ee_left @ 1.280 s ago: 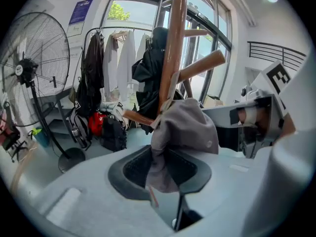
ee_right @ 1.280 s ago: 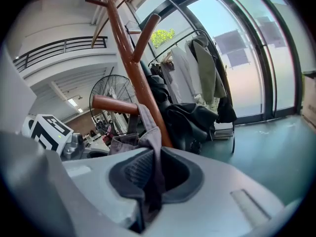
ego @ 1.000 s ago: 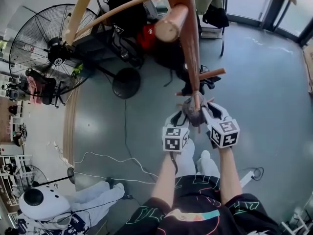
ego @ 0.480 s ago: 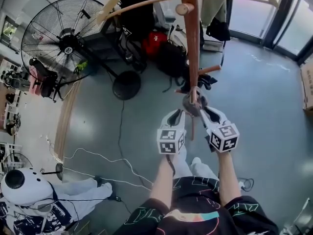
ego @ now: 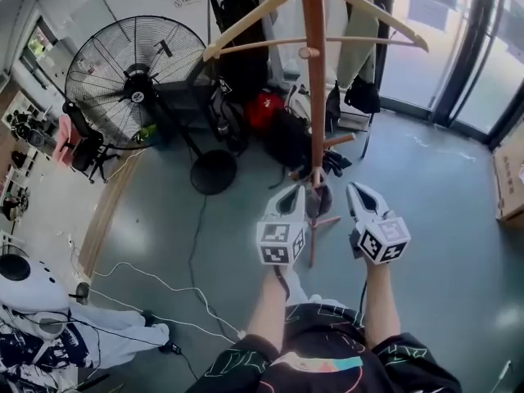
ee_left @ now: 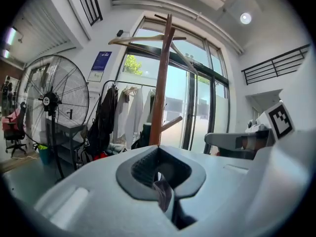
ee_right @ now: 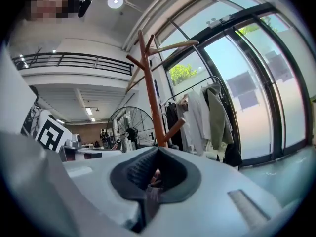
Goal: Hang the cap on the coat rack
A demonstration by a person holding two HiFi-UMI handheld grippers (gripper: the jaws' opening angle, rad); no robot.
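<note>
A dark grey cap [ego: 318,201] hangs between my two grippers, just in front of the brown wooden coat rack [ego: 313,97]. My left gripper [ego: 295,191] pinches its left side and my right gripper [ego: 353,190] its right side. In the left gripper view the jaws are shut with a fold of the cap's fabric [ee_left: 163,193] squeezed between them, and the coat rack [ee_left: 161,88] rises straight ahead. The right gripper view shows the cap's fabric [ee_right: 151,190] caught in shut jaws, with the coat rack [ee_right: 152,100] beyond. A short lower peg [ego: 337,140] sticks out of the pole above the cap.
A large black floor fan [ego: 135,70] stands at the left. Bags [ego: 274,121] and hanging clothes [ego: 241,23] crowd behind the rack. Cables [ego: 164,285] trail over the grey floor. Glass doors [ego: 467,56] and a cardboard box [ego: 508,178] are at the right.
Both grippers have gone from open around the cap to shut on it. The head view has tilted up, so more of the rack and its upper arms shows.
</note>
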